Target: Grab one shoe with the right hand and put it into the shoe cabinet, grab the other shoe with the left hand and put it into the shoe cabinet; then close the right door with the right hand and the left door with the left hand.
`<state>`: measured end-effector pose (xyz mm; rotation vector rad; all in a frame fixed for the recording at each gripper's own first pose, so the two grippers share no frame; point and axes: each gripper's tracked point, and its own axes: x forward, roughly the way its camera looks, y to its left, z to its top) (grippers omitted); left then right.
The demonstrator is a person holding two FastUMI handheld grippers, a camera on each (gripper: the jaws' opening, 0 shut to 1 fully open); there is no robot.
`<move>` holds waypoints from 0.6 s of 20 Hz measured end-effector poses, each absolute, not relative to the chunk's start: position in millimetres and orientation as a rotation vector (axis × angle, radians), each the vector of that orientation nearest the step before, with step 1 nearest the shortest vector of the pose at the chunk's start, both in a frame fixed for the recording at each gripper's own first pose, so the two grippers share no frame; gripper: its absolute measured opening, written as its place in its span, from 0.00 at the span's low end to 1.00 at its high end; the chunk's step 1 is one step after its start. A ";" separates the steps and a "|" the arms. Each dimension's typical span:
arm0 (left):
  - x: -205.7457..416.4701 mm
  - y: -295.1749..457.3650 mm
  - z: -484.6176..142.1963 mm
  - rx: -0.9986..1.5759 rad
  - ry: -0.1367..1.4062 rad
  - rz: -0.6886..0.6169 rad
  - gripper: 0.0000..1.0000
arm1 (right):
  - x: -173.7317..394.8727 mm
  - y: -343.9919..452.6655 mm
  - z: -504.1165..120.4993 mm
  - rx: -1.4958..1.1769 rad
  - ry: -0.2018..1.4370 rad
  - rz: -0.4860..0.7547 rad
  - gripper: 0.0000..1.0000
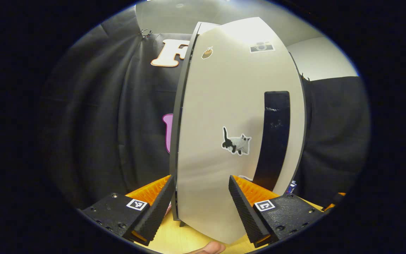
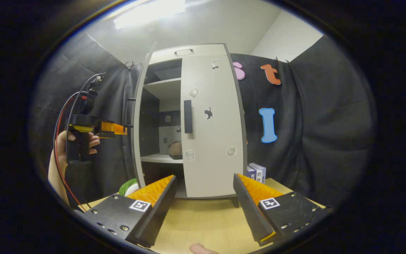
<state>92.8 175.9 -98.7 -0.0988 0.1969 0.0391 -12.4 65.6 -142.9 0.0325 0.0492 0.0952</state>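
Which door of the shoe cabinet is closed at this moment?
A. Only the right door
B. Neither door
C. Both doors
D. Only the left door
A: in the right gripper view the right door lies flat against the cabinet front, while the left door stands swung out, leaving the shelves exposed.

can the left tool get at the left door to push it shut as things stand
Probably yes: the left tool is open right at the left door, its fingers to either side of the panel, nothing between them.
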 end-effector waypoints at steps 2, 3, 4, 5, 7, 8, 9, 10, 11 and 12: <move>83.4 182.4 -96.6 -0.039 0.161 0.089 0.90 | -10.0 63.4 -142.1 0.027 0.051 0.086 0.97; 78.6 184.3 -94.3 -0.016 0.147 0.105 0.95 | -9.3 62.1 -142.4 0.027 0.051 0.081 0.93; 73.6 185.6 -95.5 -0.005 0.140 0.118 0.91 | -7.9 60.2 -142.1 0.028 0.053 0.074 0.93; 67.7 184.1 -99.0 -0.015 0.155 0.122 0.99 | -6.4 58.5 -141.3 0.034 0.054 0.066 0.93; 56.7 180.0 -98.7 -0.047 0.179 0.133 0.96 | -5.4 56.9 -139.5 0.038 0.053 0.062 0.97; 48.1 180.5 -98.4 -0.039 0.189 0.142 0.92 | -5.1 55.7 -136.4 0.032 0.048 0.059 0.97; 41.7 181.3 -97.7 -0.034 0.193 0.156 0.96 | -4.4 54.2 -131.1 0.024 0.037 0.053 0.97; 34.7 180.8 -99.7 -0.033 0.202 0.174 0.92 | -4.5 52.0 -125.5 0.011 0.025 0.046 0.97; 27.4 178.0 -97.5 -0.031 0.196 0.183 0.92 | -5.0 50.3 -119.9 -0.004 0.013 0.039 0.97; 21.7 174.3 -94.6 -0.034 0.189 0.185 0.95 | -6.4 49.3 -113.7 -0.014 0.000 0.034 0.97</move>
